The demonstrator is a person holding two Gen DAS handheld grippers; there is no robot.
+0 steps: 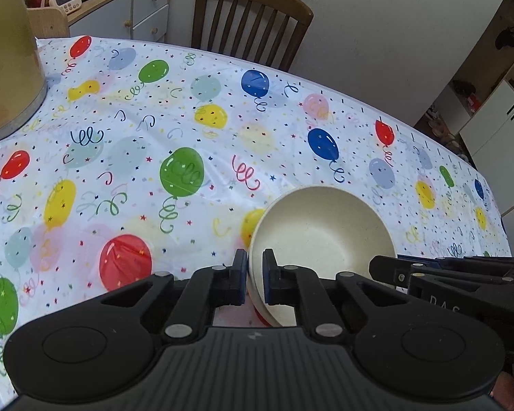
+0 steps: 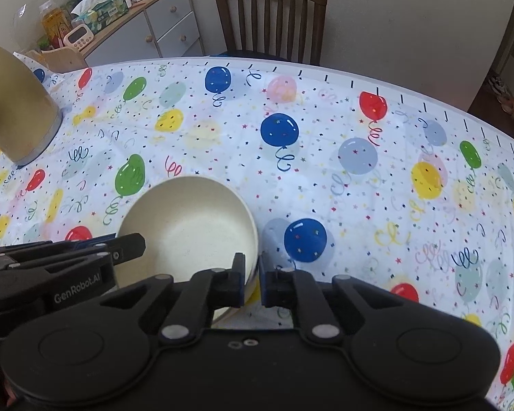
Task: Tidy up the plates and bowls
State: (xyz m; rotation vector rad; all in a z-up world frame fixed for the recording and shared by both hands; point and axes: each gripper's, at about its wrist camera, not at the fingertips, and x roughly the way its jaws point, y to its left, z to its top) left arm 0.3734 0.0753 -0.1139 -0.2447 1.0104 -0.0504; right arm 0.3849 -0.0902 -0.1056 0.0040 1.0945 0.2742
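Fingers [image 1: 239, 275] of both grippers pinch opposite rims of one cream bowl [image 1: 325, 229].
It sits near the desk's [image 2: 325, 157] front edge; gold kettle [image 2: 13, 102] far left, chair [image 2: 270, 17] behind.

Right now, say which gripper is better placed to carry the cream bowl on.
Neither clearly. The left gripper pinches the cream bowl's left rim, the right gripper its right rim. Probably carry with both; bare tablecloth lies ahead of each.
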